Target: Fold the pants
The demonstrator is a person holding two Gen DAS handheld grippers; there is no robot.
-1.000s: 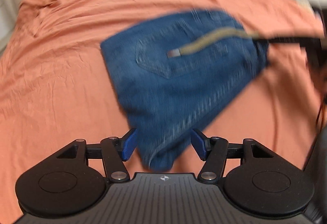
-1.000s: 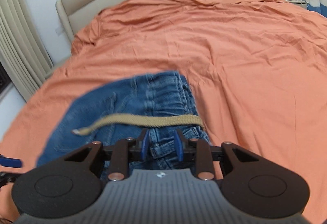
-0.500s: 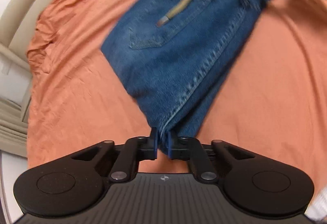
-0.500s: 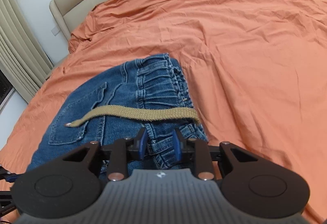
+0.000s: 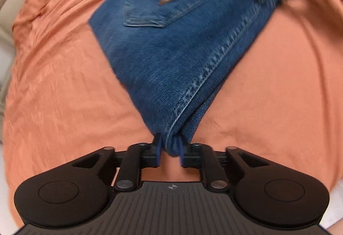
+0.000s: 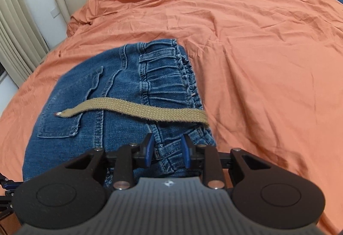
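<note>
On the rumpled orange bedsheet (image 6: 257, 46), the folded blue denim pants (image 5: 171, 59) are pinched at opposite ends by the left gripper (image 5: 169, 150) and right gripper (image 6: 167, 150), a tan woven drawstring (image 6: 137, 109) trailing across them.

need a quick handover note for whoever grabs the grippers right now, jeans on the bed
Left gripper: shut on a bunched corner of the jeans.
Right gripper: shut on the waistband end, near the tan drawstring lying loose across the denim.
The jeans are a compact folded bundle over the orange bedspread.
Done: folded down to a short stack.
Left: probably lay it flat, release both, tuck in the drawstring.
</note>
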